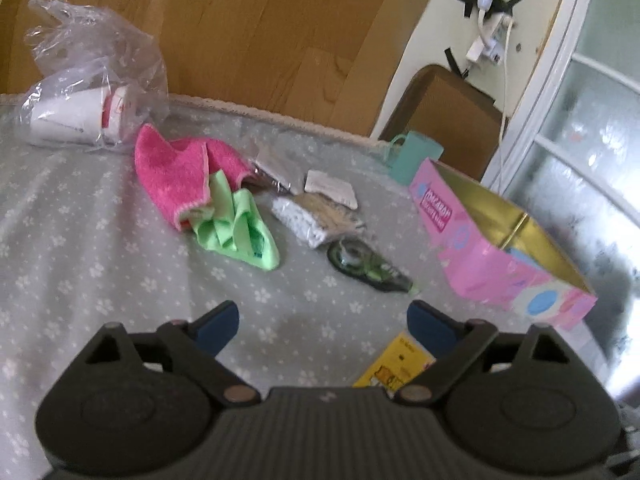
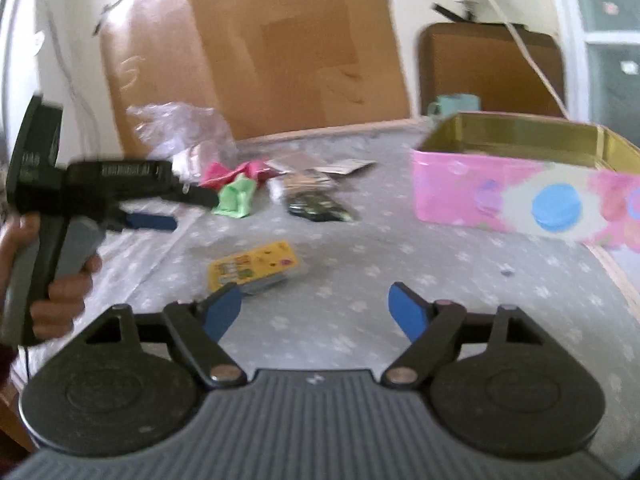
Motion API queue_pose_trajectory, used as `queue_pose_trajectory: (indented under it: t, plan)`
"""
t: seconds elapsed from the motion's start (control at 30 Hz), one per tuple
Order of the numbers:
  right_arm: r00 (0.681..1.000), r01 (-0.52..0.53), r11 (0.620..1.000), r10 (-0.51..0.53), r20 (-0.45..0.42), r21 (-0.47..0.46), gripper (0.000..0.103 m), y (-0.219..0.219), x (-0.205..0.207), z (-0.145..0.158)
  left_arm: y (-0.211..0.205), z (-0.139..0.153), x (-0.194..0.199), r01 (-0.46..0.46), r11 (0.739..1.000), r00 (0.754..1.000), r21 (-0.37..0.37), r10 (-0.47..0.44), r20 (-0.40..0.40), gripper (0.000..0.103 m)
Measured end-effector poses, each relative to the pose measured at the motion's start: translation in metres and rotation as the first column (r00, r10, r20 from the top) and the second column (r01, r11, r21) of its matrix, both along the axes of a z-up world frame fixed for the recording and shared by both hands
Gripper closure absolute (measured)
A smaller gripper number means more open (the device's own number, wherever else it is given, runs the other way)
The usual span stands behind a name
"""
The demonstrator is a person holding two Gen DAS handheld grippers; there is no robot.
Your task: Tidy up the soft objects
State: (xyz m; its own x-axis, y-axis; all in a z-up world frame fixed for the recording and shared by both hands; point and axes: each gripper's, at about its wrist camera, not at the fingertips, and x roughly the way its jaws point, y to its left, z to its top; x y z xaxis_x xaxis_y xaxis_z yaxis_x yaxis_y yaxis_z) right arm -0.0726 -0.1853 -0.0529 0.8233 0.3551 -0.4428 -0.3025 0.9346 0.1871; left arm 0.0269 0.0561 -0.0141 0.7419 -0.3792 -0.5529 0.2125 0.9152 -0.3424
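Note:
A pink cloth (image 1: 176,172) lies crumpled on the flower-print table cover, overlapping a light green cloth (image 1: 240,228). Both also show small in the right wrist view, the pink cloth (image 2: 224,172) behind the green cloth (image 2: 236,198). A white dotted fabric bundle (image 1: 308,216) lies to their right. My left gripper (image 1: 322,320) hovers open and empty in front of them; from the right it appears as the left gripper (image 2: 188,210), held in a hand. My right gripper (image 2: 316,308) is open and empty over the cover. An open pink tin box (image 1: 492,264) (image 2: 520,192) stands at the right.
A clear plastic bag (image 1: 88,80) with white cups sits at the back left. A green tape dispenser (image 1: 368,264), small paper packets (image 1: 328,188), a yellow card pack (image 2: 256,268) and a teal mug (image 1: 416,156) lie about. Cardboard boxes (image 2: 260,40) stand behind the table.

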Motion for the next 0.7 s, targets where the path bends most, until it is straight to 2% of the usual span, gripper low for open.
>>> queue_pose_trajectory:
  t: [0.13, 0.3, 0.37, 0.4, 0.43, 0.47, 0.57, 0.7]
  plan:
    - [0.998, -0.047, 0.998, 0.045, -0.044, -0.044, 0.020, 0.019, 0.022, -0.005, -0.010, 0.010, 0.005, 0.076, 0.997, 0.997, 0.007, -0.076, -0.010, 0.017]
    - [0.986, -0.126, 0.990, 0.118, -0.116, -0.062, 0.019, 0.042, 0.039, -0.014, -0.048, 0.000, 0.008, 0.217, 0.967, 0.976, 0.136, -0.215, -0.033, 0.020]
    - [0.988, -0.138, 0.981, 0.127, -0.090, -0.134, 0.020, 0.060, 0.038, -0.018, -0.054, -0.012, 0.012, 0.245, 0.957, 0.969, 0.157, -0.236, -0.073, 0.023]
    - [0.987, -0.154, 0.973, 0.143, -0.077, -0.169, 0.023, 0.069, 0.039, -0.020, -0.055, -0.020, 0.015, 0.267, 0.954, 0.961, 0.133, -0.254, -0.109, 0.026]
    - [0.985, -0.173, 0.969, 0.164, -0.061, -0.177, 0.032, 0.073, 0.039, -0.020, -0.055, -0.022, 0.010, 0.269, 0.955, 0.962, 0.126, -0.258, -0.093, 0.029]
    - [0.983, -0.183, 0.968, 0.175, -0.061, -0.174, 0.035, 0.076, 0.042, -0.019, -0.058, -0.022, 0.007, 0.294, 0.949, 0.954, 0.118, -0.283, -0.097, 0.033]
    - [0.992, -0.125, 0.975, 0.117, -0.055, -0.183, 0.036, 0.068, 0.047, -0.018, -0.061, -0.023, 0.001, 0.344, 0.938, 0.933, 0.037, -0.337, -0.130, 0.034]
    - [0.994, -0.101, 0.984, 0.093, -0.062, -0.148, 0.036, 0.054, 0.044, -0.019, -0.065, -0.024, -0.001, 0.354, 0.934, 0.923, -0.048, -0.357, -0.146, 0.028]
